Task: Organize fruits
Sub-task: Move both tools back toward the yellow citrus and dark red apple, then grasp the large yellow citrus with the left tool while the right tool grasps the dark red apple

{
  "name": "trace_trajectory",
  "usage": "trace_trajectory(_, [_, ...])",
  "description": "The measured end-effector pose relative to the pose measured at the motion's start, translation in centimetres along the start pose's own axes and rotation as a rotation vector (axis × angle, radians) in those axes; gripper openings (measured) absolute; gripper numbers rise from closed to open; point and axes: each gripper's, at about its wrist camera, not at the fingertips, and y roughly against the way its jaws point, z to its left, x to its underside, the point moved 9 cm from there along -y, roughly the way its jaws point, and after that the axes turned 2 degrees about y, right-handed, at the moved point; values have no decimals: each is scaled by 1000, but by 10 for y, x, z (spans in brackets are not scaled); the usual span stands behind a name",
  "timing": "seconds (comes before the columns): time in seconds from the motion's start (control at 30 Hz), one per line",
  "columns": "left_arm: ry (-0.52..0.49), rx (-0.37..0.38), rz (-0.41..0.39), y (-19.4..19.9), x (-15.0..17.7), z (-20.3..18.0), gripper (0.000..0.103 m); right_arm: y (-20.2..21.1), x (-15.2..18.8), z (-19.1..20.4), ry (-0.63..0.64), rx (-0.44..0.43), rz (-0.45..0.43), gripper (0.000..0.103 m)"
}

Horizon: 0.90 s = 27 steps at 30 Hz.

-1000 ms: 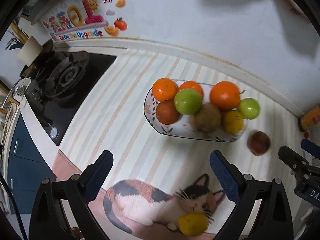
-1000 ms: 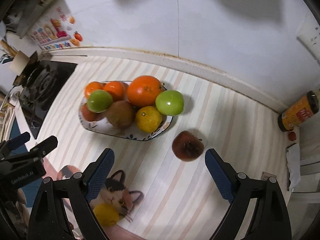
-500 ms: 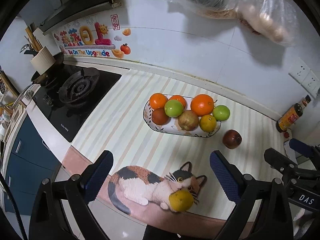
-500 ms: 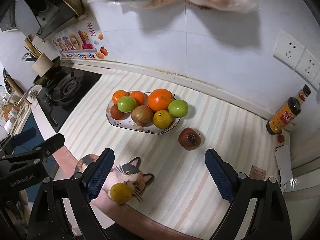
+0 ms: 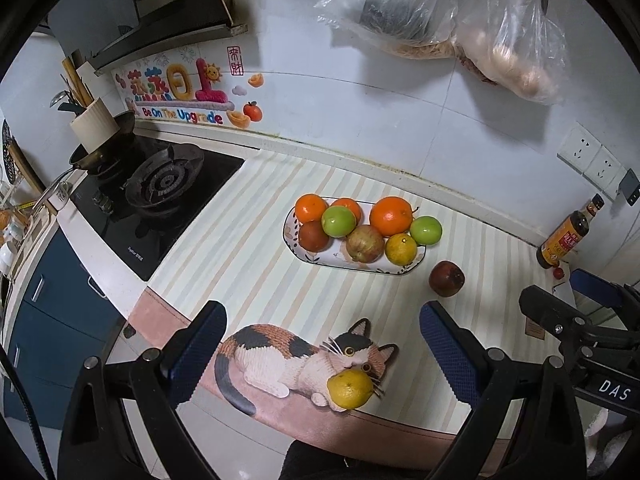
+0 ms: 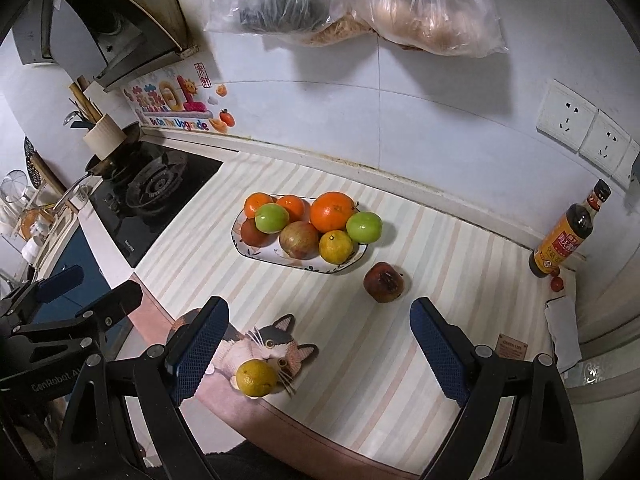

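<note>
In the left wrist view, the left gripper (image 5: pixel 320 350) sits at the lower edge, jaws spread wide with nothing between them. At frame centre the plate (image 5: pixel 294 250) holds eight fruits; a yellow citrus (image 5: pixel 350 389) lies low on the cat mat (image 5: pixel 296 360). Right of the plate rests a dark red fruit (image 5: pixel 447 279). The right gripper (image 6: pixel 320 346) likewise gapes empty.
</note>
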Motion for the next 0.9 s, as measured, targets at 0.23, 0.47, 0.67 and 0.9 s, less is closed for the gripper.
trace_trajectory(0.23, [9,6,38,-24,1,-3,103,-20,-2,-19,-74,-40,27,98])
trace_trajectory(0.47, [6,-17,222,-101,44,-3,103,-86,5,-68,-163,-41,131,98])
trace_trajectory(0.67, [-1,-10,447,-164,114,-8,103,-156,30,-99,-205,-43,253,98])
trace_trajectory(0.9, [39,61,613,-205,167,-25,103,-222,35,-109,-190,-22,319,97])
